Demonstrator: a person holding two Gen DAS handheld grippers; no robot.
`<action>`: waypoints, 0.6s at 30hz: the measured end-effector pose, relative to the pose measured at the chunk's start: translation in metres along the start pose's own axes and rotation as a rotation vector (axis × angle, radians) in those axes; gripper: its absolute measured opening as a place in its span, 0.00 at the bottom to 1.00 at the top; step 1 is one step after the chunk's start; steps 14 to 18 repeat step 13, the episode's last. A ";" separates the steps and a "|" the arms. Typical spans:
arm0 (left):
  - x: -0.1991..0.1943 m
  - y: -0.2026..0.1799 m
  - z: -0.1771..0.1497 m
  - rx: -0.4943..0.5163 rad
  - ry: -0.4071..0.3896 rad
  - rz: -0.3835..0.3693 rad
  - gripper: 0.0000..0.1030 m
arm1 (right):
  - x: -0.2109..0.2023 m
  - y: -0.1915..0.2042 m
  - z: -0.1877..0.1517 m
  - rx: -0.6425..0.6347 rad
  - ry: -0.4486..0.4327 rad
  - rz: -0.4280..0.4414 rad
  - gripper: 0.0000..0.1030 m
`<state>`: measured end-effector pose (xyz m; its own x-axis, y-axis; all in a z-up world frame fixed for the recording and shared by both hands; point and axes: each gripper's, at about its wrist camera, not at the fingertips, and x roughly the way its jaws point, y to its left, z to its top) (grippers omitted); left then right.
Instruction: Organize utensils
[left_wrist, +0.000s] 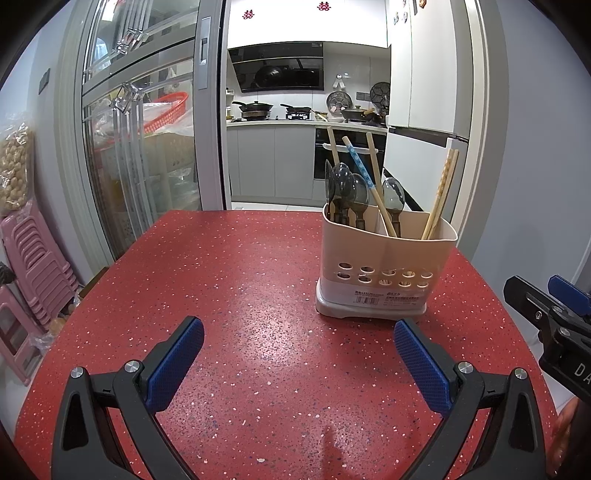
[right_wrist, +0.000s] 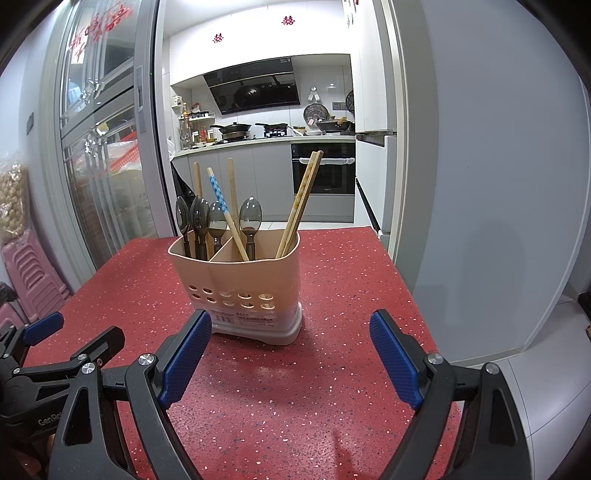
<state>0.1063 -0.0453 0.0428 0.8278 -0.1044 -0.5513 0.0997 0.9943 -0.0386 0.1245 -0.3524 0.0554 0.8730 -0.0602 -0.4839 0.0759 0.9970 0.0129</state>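
Observation:
A beige utensil holder (left_wrist: 384, 266) (right_wrist: 240, 291) with two compartments stands on the red speckled table (left_wrist: 240, 295) (right_wrist: 351, 295). Several dark spoons (left_wrist: 345, 192) (right_wrist: 199, 221) stand in its left compartment. Wooden chopsticks (left_wrist: 441, 195) (right_wrist: 301, 203), a blue-patterned chopstick (left_wrist: 360, 170) (right_wrist: 219, 195) and one more spoon (right_wrist: 250, 218) stand in the right compartment. My left gripper (left_wrist: 298, 354) is open and empty, short of the holder and to its left. My right gripper (right_wrist: 291, 354) is open and empty, just in front of the holder.
The table ends at a sliding glass door (left_wrist: 140, 129) on the left and a grey wall (right_wrist: 498, 184) on the right. Pink stools (left_wrist: 29, 258) are stacked at the far left. A kitchen (left_wrist: 306, 110) lies beyond the table's far edge.

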 end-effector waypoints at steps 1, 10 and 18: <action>0.000 0.000 0.000 -0.002 0.001 0.001 1.00 | 0.000 0.000 0.000 0.000 0.000 0.000 0.87; -0.001 0.003 0.000 -0.017 -0.010 -0.011 1.00 | 0.000 0.000 0.000 0.000 0.000 0.000 0.87; -0.001 0.003 0.000 -0.020 -0.006 -0.011 1.00 | 0.000 0.000 0.000 -0.001 0.000 0.000 0.87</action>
